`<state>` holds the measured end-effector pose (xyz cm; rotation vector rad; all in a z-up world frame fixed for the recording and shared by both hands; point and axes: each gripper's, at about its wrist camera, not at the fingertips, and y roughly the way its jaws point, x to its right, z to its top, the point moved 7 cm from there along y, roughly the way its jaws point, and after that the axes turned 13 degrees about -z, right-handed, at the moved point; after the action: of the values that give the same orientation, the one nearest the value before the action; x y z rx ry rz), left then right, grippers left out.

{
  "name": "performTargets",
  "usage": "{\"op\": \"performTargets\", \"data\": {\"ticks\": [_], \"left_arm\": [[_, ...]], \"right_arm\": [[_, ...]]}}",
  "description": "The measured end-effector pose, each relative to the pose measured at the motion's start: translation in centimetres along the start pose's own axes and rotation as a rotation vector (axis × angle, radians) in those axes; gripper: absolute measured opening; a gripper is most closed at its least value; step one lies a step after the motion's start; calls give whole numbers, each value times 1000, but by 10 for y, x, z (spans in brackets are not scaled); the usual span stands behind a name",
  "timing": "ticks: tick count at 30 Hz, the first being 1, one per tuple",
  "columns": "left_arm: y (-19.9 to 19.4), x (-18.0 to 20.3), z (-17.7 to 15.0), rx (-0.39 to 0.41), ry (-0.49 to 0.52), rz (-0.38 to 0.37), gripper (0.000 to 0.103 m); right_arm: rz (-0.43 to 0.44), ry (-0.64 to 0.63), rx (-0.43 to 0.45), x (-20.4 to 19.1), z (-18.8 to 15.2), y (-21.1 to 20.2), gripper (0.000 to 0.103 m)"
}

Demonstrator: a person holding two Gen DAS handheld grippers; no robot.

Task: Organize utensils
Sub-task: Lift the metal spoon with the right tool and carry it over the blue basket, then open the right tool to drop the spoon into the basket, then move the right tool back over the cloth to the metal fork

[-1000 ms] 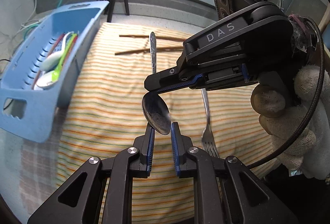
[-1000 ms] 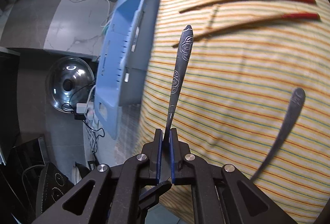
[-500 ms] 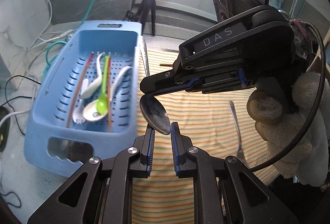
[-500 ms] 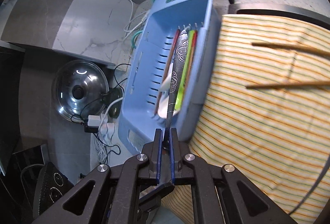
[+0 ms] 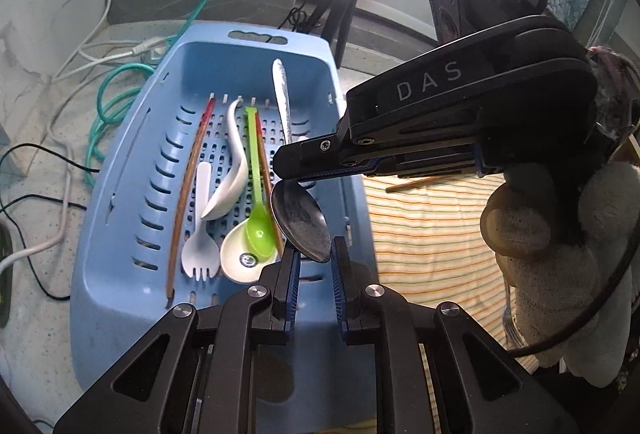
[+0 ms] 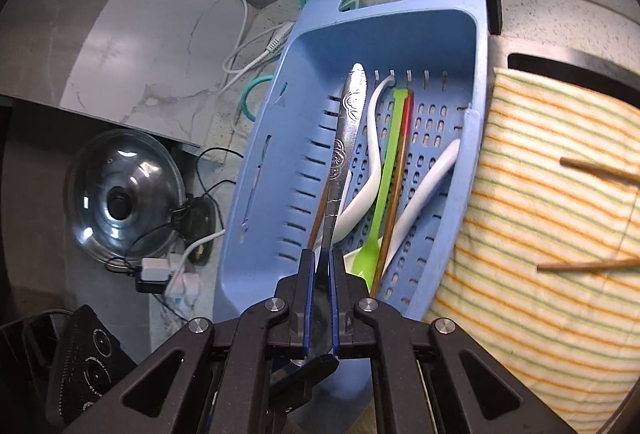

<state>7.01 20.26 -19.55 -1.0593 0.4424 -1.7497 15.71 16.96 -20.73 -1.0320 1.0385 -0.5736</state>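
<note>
Blue basket (image 5: 132, 202) fills centre-left of the left wrist view, its right wall touching the striped cloth (image 5: 432, 234) at right; open slotted floor is seen along the basket's right side. Metal spoon (image 5: 300, 218), embossed handle, dull scuffed bowl, is held above the basket, handle pointing to the far wall. Right gripper (image 6: 319, 266) is clamped on the spoon's neck. Left gripper (image 5: 314, 266) is parted, the bowl tip sitting between its fingers; contact cannot be told. Green spoon (image 5: 256, 210), white spork (image 5: 200, 246), chopsticks (image 5: 188, 190) lie inside.
</note>
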Motion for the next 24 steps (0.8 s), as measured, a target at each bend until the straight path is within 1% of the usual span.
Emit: {"op": "performTargets", "data": {"ticks": [4, 5, 6, 8, 9, 11, 13, 15, 16, 18, 23, 24], "left_arm": [[4, -11, 6, -7, -12, 22, 14], [4, -12, 6, -7, -15, 22, 14], [3, -14, 7, -5, -17, 25, 14], [2, -17, 9, -5, -20, 36, 15], [1, -19, 10, -4, -24, 40, 18], [-2, -20, 10, 1, -30, 43, 21], [-4, -21, 10, 5, -35, 47, 21], [-5, -22, 8, 6, -42, 48, 21], [-7, -22, 7, 6, -44, 48, 21], [-9, -22, 7, 8, -47, 53, 27], [-17, -16, 4, 18, -51, 55, 29], [-19, -14, 4, 20, -50, 58, 31]], "right_arm": [[-70, -67, 9, -7, 5, 9, 11], [-84, -78, 16, -8, 6, 10, 20], [-102, -84, 25, -8, 7, 10, 34], [-127, -93, 54, -8, 10, 9, 45], [-139, -101, 69, -8, 11, 9, 45], [-178, -134, 89, -10, 13, 8, 45], [-193, -152, 97, -10, 14, 7, 46], [-199, -148, 104, -8, 14, 5, 49], [-200, -147, 109, -9, 15, 4, 50], [-206, -143, 113, -6, 14, 2, 50], [-216, -158, 128, -2, 9, -10, 50], [-220, -161, 135, -1, 8, -14, 50]]}}
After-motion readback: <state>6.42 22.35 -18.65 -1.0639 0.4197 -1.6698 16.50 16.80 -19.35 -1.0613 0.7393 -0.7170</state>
